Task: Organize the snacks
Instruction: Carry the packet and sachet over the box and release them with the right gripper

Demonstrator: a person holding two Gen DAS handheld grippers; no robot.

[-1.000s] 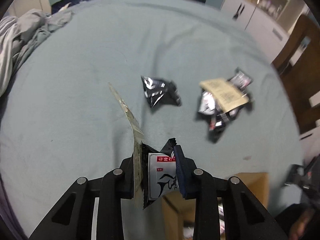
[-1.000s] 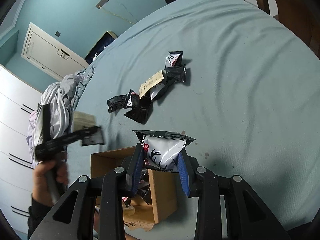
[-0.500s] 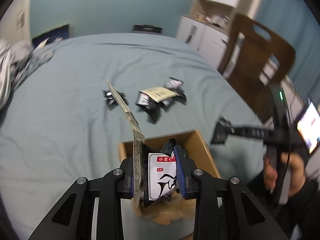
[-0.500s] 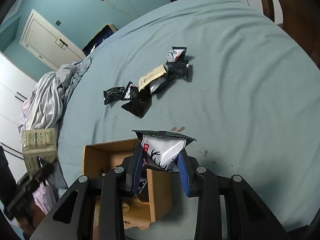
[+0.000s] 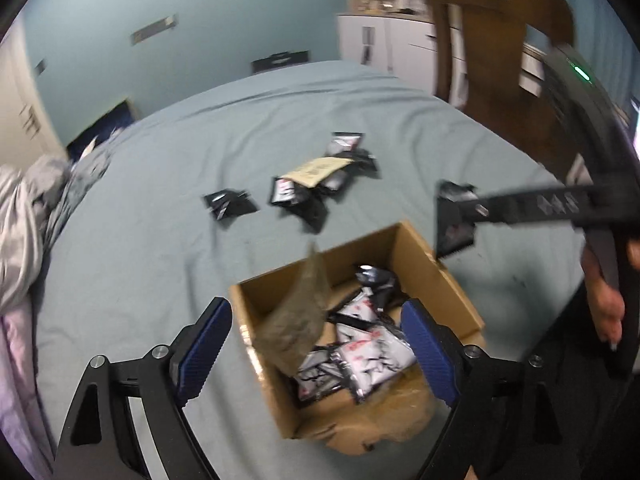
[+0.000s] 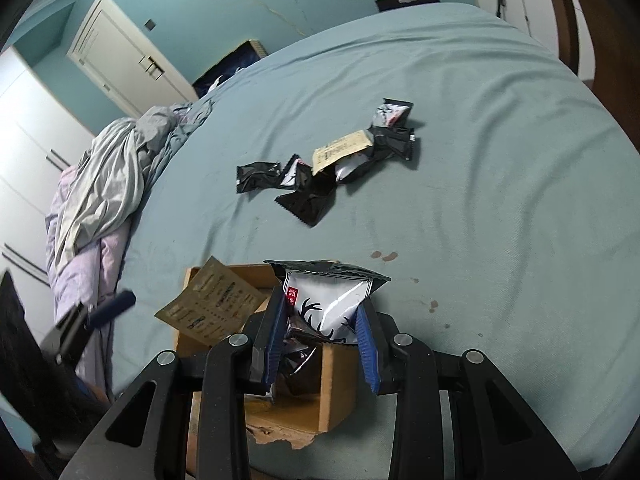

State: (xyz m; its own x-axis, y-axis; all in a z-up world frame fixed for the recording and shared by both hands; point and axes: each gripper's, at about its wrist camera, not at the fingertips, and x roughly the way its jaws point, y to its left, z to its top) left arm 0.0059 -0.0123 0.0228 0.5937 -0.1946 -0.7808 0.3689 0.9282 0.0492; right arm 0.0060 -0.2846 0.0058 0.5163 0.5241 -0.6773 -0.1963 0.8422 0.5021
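A cardboard box (image 5: 416,248) (image 6: 336,404) sits on the blue bed near its front edge, with several black-and-white snack packets (image 5: 372,344) inside. My left gripper (image 5: 316,344) is open above the box; a tan packet (image 5: 300,320) (image 6: 212,308) is falling from it into the box. My right gripper (image 6: 322,344) is shut on a white packet with a black antler print (image 6: 332,300), held over the box's near corner; it also shows in the left wrist view (image 5: 456,220). A pile of packets (image 5: 320,184) (image 6: 340,160) lies farther up the bed.
Crumpled grey and lilac bedding (image 6: 104,184) lies at the bed's left side. A wooden chair (image 5: 500,60) and white cabinets (image 5: 384,44) stand beyond the bed's right side. A white door (image 6: 120,64) is in the far wall.
My left gripper swung over the box and opened, letting go of the tan and black-and-white packets; the tan one is dropping in. The right gripper kept its packet and shifted little.
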